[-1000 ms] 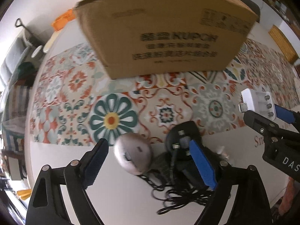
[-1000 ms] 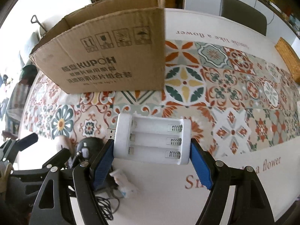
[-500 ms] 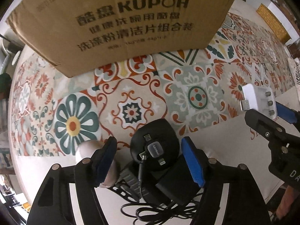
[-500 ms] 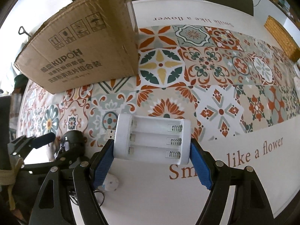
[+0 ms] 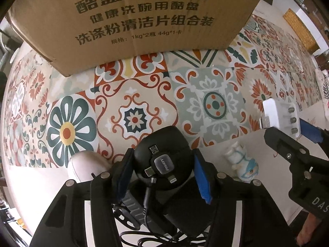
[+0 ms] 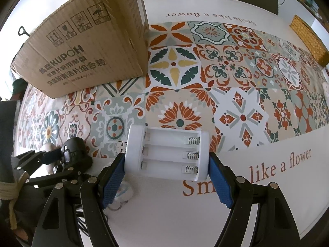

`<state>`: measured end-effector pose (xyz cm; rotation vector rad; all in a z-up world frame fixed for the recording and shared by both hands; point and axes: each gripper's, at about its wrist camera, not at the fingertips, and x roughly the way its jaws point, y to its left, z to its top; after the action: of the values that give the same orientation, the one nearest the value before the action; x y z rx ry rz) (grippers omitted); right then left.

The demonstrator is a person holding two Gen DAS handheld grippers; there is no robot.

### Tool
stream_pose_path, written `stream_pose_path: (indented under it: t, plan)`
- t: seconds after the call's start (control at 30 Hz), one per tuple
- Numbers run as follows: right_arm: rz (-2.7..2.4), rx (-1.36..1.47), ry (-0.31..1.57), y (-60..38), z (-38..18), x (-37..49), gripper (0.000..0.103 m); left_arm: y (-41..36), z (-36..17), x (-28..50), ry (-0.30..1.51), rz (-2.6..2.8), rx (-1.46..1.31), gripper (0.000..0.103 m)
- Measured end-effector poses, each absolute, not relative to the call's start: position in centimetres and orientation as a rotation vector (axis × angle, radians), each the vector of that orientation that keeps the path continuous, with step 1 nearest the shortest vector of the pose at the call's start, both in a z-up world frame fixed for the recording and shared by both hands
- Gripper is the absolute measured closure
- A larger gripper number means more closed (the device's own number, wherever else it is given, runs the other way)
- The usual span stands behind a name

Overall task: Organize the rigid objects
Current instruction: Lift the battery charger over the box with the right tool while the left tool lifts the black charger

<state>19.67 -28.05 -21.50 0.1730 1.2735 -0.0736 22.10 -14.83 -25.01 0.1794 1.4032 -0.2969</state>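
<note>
A round black cable reel (image 5: 162, 142) with a PISEN plug on top lies on the patterned tablecloth, on a pile of black cable and an adapter (image 5: 185, 216). My left gripper (image 5: 162, 152) points straight down over the reel. Its jaws are closing, and both blue pads touch the reel's sides. My right gripper (image 6: 166, 158) is shut on a white three-slot battery charger (image 6: 166, 152) with a USB plug, held above the table. In the left wrist view the charger (image 5: 277, 113) and right gripper (image 5: 287, 129) hover at the right. The reel (image 6: 74, 146) also shows at the right wrist view's left.
A large open cardboard box (image 5: 144, 20) (image 6: 88, 51) stands just behind the reel. A pale rounded object (image 5: 84, 164) lies left of the reel, and a small white-and-blue figurine (image 5: 242, 164) right of it. A wicker basket (image 6: 310, 39) sits at the far right.
My left gripper came down over the black reel, its jaws narrowed onto the reel's sides, and the box looms larger. The right gripper kept its hold on the charger and drifted sideways.
</note>
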Motion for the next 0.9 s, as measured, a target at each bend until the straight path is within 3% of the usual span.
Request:
stream_pose_path:
  t: [0.9]
  plan:
    - [0.004,0.146,1.070,-26.0,-12.3,18.2,0.026,-10.0,-12.7,20.5,1.085,-0.262,0.034,0.048]
